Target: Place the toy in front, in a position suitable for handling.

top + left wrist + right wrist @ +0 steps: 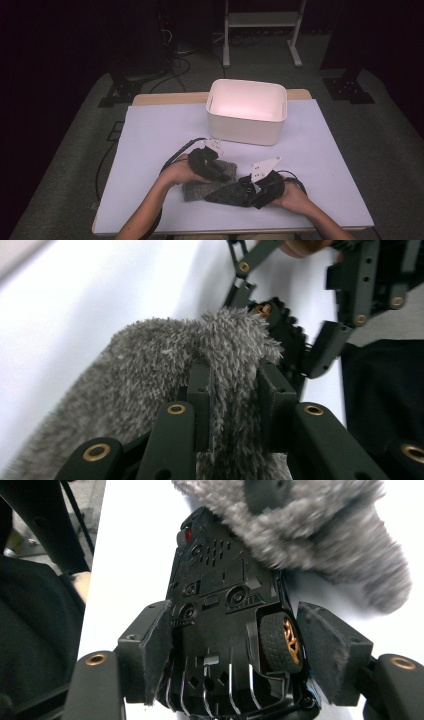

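I see the wide, flat table with its smooth pale lavender-white top, and at its far middle a white rounded-rectangular plastic bin, thin-walled and open at the top, well apart from my work. Near the front edge lies the grey fuzzy fabric pouch, a soft, shaggy, long-piled thing that sags into a rounded lump; in my left gripper view its nap stands up in fine bristly tufts. My left tongs, hard matte black plastic with brass-coloured rivets, are nearly closed and pinch a fold of that fuzzy cloth between the two flat pads, the pile bulging out on either side of them. Just beside it, touching the pouch's mouth, is the black plastic toy car, seen from beneath in my right gripper view: a rigid moulded underside with ribs, screw holes and slots, a small red spot near its far end, and a knobbly black rubber tyre on a gold spoked wheel. Its far end is tucked under the fur. My right tongs stand partly open to either side of the car's near end, the left foam-faced pad against its flank, the right pad just beside the wheel; I cannot tell whether it presses.
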A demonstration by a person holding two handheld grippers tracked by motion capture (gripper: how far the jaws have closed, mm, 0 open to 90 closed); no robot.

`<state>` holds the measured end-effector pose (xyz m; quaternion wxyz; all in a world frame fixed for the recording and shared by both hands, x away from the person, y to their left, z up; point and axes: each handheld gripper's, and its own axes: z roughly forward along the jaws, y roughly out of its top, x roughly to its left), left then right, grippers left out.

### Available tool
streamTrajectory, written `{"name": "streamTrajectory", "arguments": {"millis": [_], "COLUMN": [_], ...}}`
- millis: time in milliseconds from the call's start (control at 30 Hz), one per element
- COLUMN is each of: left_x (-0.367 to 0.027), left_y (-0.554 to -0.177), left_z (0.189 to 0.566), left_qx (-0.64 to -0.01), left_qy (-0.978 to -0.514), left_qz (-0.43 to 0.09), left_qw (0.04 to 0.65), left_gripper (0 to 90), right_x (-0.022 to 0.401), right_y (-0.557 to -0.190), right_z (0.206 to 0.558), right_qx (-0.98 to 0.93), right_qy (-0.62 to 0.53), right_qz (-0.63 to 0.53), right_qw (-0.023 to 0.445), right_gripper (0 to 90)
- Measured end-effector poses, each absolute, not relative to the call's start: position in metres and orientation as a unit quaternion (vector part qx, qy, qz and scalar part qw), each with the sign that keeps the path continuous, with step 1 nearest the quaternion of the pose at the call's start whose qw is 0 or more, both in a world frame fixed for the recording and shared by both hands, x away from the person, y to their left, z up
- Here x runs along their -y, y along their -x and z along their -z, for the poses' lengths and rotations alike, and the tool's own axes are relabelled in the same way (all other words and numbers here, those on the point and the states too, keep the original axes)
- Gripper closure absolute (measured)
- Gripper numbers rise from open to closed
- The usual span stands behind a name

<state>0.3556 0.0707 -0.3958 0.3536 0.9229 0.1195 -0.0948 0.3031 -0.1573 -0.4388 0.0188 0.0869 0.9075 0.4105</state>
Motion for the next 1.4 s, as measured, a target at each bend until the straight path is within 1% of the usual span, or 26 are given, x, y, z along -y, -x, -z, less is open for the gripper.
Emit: {"name": "streamTrajectory", "arguments": {"millis": [167, 233, 333, 467, 567, 600, 700, 733, 900, 933, 967, 1000, 1067, 1200, 1300, 1400], "left_x": [-0.075, -0.076, -0.079, -0.085, -0.087, -0.088, -0.089, -0.089, -0.088, -0.088, -0.087, -0.086, -0.083, -0.077, -0.072, -0.065], "left_y": [-0.351, -0.348, -0.342, -0.331, -0.326, -0.325, -0.323, -0.323, -0.324, -0.324, -0.325, -0.326, -0.327, -0.329, -0.329, -0.331], "left_z": [0.397, 0.396, 0.393, 0.391, 0.39, 0.39, 0.39, 0.39, 0.384, 0.382, 0.38, 0.378, 0.375, 0.372, 0.369, 0.368], "left_qx": [-0.117, -0.112, -0.102, -0.087, -0.074, -0.07, -0.077, -0.082, -0.081, -0.08, -0.079, -0.075, -0.072, -0.065, -0.059, -0.054], "left_qy": [-0.918, -0.918, -0.916, -0.911, -0.909, -0.909, -0.907, -0.906, -0.907, -0.908, -0.908, -0.909, -0.912, -0.918, -0.922, -0.935], "left_qz": [0.099, 0.095, 0.095, 0.102, 0.105, 0.104, 0.103, 0.104, 0.094, 0.09, 0.087, 0.082, 0.076, 0.066, 0.055, 0.031], "left_qw": [0.367, 0.368, 0.376, 0.389, 0.396, 0.397, 0.401, 0.401, 0.402, 0.401, 0.401, 0.401, 0.397, 0.386, 0.38, 0.35], "left_gripper": [74.8, 75.0, 75.0, 75.0, 74.5, 74.3, 74.5, 74.9, 76.7, 76.8, 76.9, 77.0, 76.9, 76.8, 76.7, 76.4], "right_x": [0.158, 0.159, 0.161, 0.163, 0.162, 0.162, 0.161, 0.16, 0.161, 0.16, 0.16, 0.161, 0.16, 0.157, 0.158, 0.158], "right_y": [-0.301, -0.302, -0.304, -0.301, -0.297, -0.296, -0.295, -0.295, -0.29, -0.289, -0.288, -0.287, -0.289, -0.289, -0.297, -0.307], "right_z": [0.437, 0.436, 0.437, 0.441, 0.445, 0.445, 0.445, 0.445, 0.444, 0.443, 0.443, 0.442, 0.442, 0.442, 0.442, 0.443], "right_qx": [-0.908, -0.907, -0.91, -0.912, -0.912, -0.912, -0.91, -0.91, -0.91, -0.911, -0.913, -0.914, -0.912, -0.912, -0.911, -0.91], "right_qy": [-0.074, -0.079, -0.094, -0.097, -0.096, -0.095, -0.085, -0.084, -0.084, -0.082, -0.081, -0.069, -0.071, -0.071, -0.081, -0.09], "right_qz": [-0.412, -0.413, -0.404, -0.398, -0.397, -0.398, -0.402, -0.403, -0.404, -0.404, -0.4, -0.401, -0.403, -0.4, -0.4, -0.399], "right_qw": [0.027, 0.016, -0.003, -0.017, -0.026, -0.03, -0.05, -0.055, -0.034, -0.027, -0.004, 0.009, 0.009, 0.048, 0.061, 0.067], "right_gripper": [31.1, 30.5, 25.6, 25.5, 30.8, 33.9, 47.6, 50.5, 51.7, 53.2, 56.3, 56.6, 56.5, 56.7, 56.8, 56.7]}}
